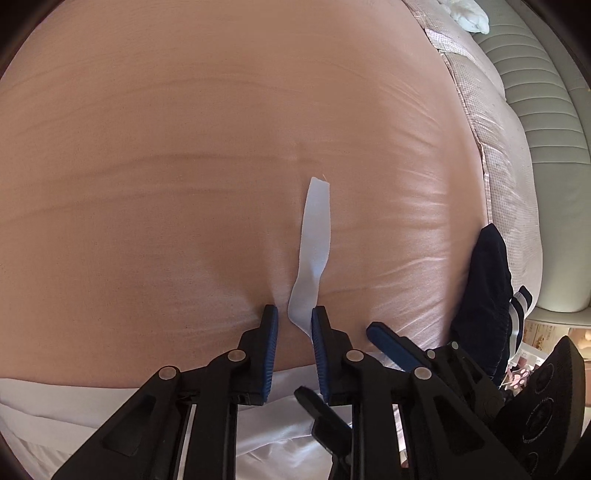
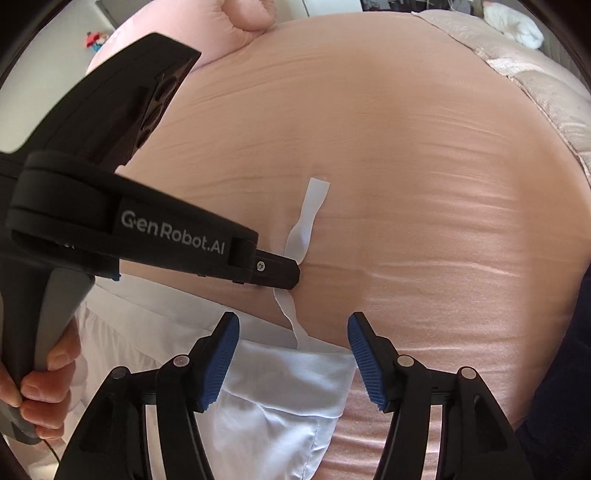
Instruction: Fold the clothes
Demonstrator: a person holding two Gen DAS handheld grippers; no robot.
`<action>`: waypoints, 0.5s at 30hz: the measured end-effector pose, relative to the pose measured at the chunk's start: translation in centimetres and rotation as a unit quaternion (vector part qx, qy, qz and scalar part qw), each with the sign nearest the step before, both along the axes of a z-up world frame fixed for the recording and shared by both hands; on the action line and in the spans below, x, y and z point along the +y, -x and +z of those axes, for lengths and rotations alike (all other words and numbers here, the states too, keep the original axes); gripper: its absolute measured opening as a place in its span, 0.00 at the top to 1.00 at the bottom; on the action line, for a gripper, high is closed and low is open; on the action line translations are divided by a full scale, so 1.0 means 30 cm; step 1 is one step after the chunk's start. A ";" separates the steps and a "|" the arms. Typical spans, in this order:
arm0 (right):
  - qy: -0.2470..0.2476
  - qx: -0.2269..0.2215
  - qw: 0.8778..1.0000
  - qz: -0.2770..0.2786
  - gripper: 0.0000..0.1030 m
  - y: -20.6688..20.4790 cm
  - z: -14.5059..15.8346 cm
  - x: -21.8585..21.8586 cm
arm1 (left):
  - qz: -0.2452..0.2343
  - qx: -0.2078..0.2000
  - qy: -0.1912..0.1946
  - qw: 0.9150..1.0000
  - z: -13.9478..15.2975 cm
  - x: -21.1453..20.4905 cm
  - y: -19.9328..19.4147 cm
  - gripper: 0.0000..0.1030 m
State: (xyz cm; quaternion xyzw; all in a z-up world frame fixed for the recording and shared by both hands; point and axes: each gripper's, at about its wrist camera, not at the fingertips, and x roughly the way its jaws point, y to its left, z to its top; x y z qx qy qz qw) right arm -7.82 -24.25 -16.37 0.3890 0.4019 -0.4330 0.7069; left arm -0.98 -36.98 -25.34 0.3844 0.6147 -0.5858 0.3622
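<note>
Pink bed sheet (image 1: 184,166) stretched smooth, faintly creased. At left in the right wrist view, person's hand (image 2: 37,384) wrapped round a grey handle. Left claw (image 1: 294,314) narrowed onto white strap (image 1: 314,229), pinching its near end; rest of strap lying flat on sheet, pointing away. Right claw (image 2: 293,350) standing wide, pads touching nothing, hovering over white garment (image 2: 280,391) at bed's near edge. Far right, dark garment (image 1: 484,295) with white stripes, beside a quilted cover (image 1: 509,177).

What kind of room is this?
Most likely a bedroom: clothes are being folded on a bed with a peach sheet, a pink pillow at one end, and a padded headboard alongside.
</note>
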 end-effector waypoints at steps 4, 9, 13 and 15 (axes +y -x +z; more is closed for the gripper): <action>0.010 0.063 0.998 -0.003 0.49 -0.053 -0.015 -0.018 | 0.008 0.011 0.000 1.000 -0.011 0.011 -0.026 0.86; 0.007 0.079 0.997 -0.019 0.81 -0.079 -0.003 -0.048 | 0.011 0.027 0.013 0.999 -0.013 0.024 -0.045 0.86; -0.005 0.053 0.999 -0.003 0.95 -0.116 0.011 -0.052 | 0.029 0.059 0.013 0.998 -0.025 0.013 -0.069 0.86; -0.020 -0.003 1.000 -0.018 0.96 -0.107 0.014 -0.054 | 0.043 0.081 0.006 0.996 -0.033 -0.011 -0.054 0.86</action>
